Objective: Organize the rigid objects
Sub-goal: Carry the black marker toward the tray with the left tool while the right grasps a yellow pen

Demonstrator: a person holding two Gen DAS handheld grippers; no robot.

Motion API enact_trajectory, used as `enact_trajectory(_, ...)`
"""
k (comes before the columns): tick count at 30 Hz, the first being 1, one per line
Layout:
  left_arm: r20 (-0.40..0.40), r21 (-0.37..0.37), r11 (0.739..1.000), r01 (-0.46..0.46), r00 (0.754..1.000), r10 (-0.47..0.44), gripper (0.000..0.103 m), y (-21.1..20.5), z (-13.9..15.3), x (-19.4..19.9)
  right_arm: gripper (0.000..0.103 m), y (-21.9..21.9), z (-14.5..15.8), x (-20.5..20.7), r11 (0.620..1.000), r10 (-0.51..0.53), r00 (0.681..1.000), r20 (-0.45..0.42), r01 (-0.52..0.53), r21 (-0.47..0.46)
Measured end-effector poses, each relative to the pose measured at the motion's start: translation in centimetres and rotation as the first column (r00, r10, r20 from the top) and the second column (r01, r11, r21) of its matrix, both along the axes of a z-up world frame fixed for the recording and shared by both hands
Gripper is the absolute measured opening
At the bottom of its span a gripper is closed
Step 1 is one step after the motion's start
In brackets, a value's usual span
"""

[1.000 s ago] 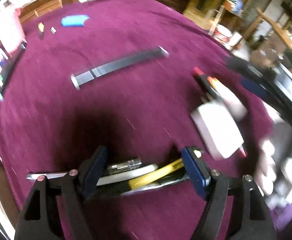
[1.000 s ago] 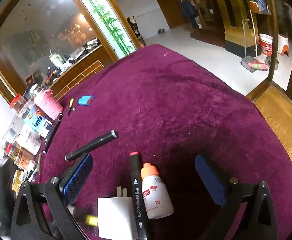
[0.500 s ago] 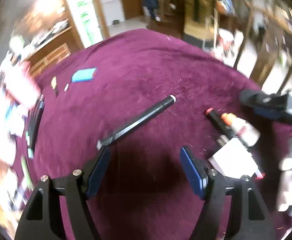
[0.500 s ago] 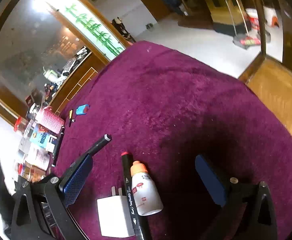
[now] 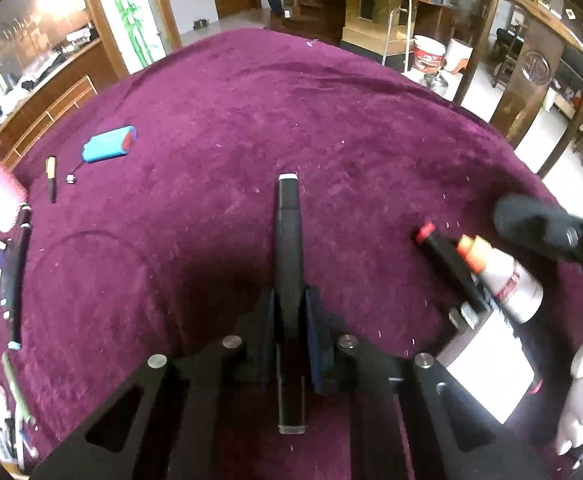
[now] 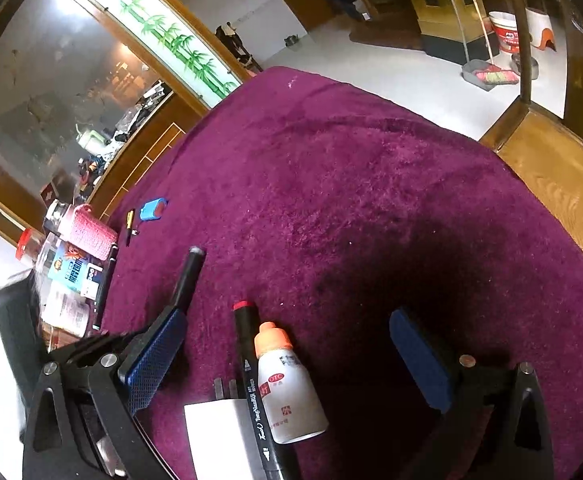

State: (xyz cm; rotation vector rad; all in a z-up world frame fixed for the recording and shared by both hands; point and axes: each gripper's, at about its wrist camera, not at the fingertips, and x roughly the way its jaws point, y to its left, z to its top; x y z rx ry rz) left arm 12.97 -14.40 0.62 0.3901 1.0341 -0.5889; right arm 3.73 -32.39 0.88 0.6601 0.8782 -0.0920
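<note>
Left wrist view: the left gripper (image 5: pixel 289 320) has just been closing, and its jaws now pinch the black pen (image 5: pixel 288 248) that half a second ago lay slantwise beyond its open fingers. The pen runs straight up the frame's centre, still low over the purple cloth (image 5: pixel 291 100). Judging by that, pickup is secured and lifting comes next. The right gripper (image 6: pixel 287 356) stands wide open, empty, over the white bottle (image 6: pixel 289 388) and red-capped marker (image 6: pixel 251 356) at lower centre.

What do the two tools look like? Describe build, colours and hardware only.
Both are alike: the left tool and right tool have matte black angular frames with triangular cut-outs, round silver bolt heads at the pivots, and blue pads with a fine textured grid. No cables or sleeves show.
</note>
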Motion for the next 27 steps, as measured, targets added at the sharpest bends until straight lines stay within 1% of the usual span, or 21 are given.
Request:
enact_trajectory(2, -0.011, -0.021, 1.000, -0.012, 1.000, 0.012, 0.014, 0.6, 0.1, -0.9, 0.102, 0.1, 0.0, 0.0, 1.000, 0.001, 1.000, -0.001, -0.001, -0.010)
enact_trajectory(5, -0.036, -0.074, 0.997, -0.027, 0.999, 0.024, 0.014, 1.8, 0.6, -2.2, 0.102, 0.1, 0.0, 0.1, 1.000, 0.000, 1.000, -0.001, 0.000, -0.024)
enact_trajectory(8, -0.062, -0.151, 0.987, -0.057, 0.997, 0.048, 0.014, 3.9, 2.0, -4.4, 0.102, 0.2, 0.0, 0.2, 1.000, 0.001, 1.000, 0.001, -0.001, -0.029)
enact_trajectory(11, -0.058, -0.230, 0.969, -0.086, 0.996, 0.074, 0.014, 6.4, 4.1, -7.3, 0.102, 0.0, 0.0, 0.2, 1.000, -0.002, 1.000, 0.007, 0.002, -0.018)
enact_trajectory(13, -0.062, -0.297, 0.948, -0.116, 0.993, 0.102, 0.014, 8.6, 5.5, -9.6, 0.102, 0.1, 0.0, 0.2, 1.000, 0.001, 1.000, 0.011, -0.001, -0.025)
enact_trajectory(14, -0.063, -0.319, 0.939, -0.130, 0.991, 0.116, 0.014, 9.5, 5.9, -10.5, 0.102, 0.2, 0.0, 0.3, 0.999, 0.005, 1.000, 0.014, -0.005, -0.034)
enact_trajectory(16, -0.062, -0.368, 0.913, -0.175, 0.985, 0.163, 0.014, 11.9, 6.7, -13.0, 0.102, 0.4, 0.1, 0.3, 0.998, 0.008, 1.000, 0.018, -0.007, -0.064)
enact_trajectory(17, -0.066, -0.385, 0.902, -0.195, 0.981, 0.184, 0.014, 12.9, 6.9, -14.0, 0.102, 0.5, 0.3, 0.3, 0.995, 0.003, 1.000, 0.024, -0.001, -0.096)
enact_trajectory(18, -0.072, -0.422, 0.879, -0.224, 0.974, 0.213, 0.014, 14.5, 7.2, -15.4, 0.102, 0.7, 0.5, 0.2, 0.991, -0.004, 0.999, 0.034, 0.009, -0.133)
enact_trajectory(20, -0.088, -0.469, 0.844, -0.259, 0.965, 0.248, 0.014, 16.5, 7.5, -17.3, 0.102, 1.1, 0.9, 0.1, 0.982, -0.007, 0.998, 0.056, 0.018, -0.190)
enact_trajectory(21, -0.093, -0.495, 0.822, -0.282, 0.958, 0.272, 0.014, 17.9, 7.6, -18.7, 0.102, 1.5, 1.0, 0.1, 0.975, -0.003, 0.998, 0.065, 0.017, -0.222)
enact_trajectory(24, -0.083, -0.519, 0.797, -0.309, 0.946, 0.313, 0.014, 20.4, 7.6, -21.4, 0.102, 2.0, 1.1, 0.1, 0.972, 0.037, 0.995, 0.089, -0.016, -0.234)
enact_trajectory(26, -0.078, -0.528, 0.787, -0.319, 0.941, 0.330, 0.014, 21.7, 7.6, -22.8, 0.102, 1.5, 0.8, 0.0, 0.978, 0.027, 0.995, 0.093, -0.007, -0.208)
enact_trajectory(27, -0.075, -0.532, 0.781, -0.326, 0.938, 0.340, 0.014, 22.5, 7.6, -23.5, 0.102, 1.1, 0.6, -0.1, 0.981, 0.008, 0.997, 0.080, 0.008, -0.192)
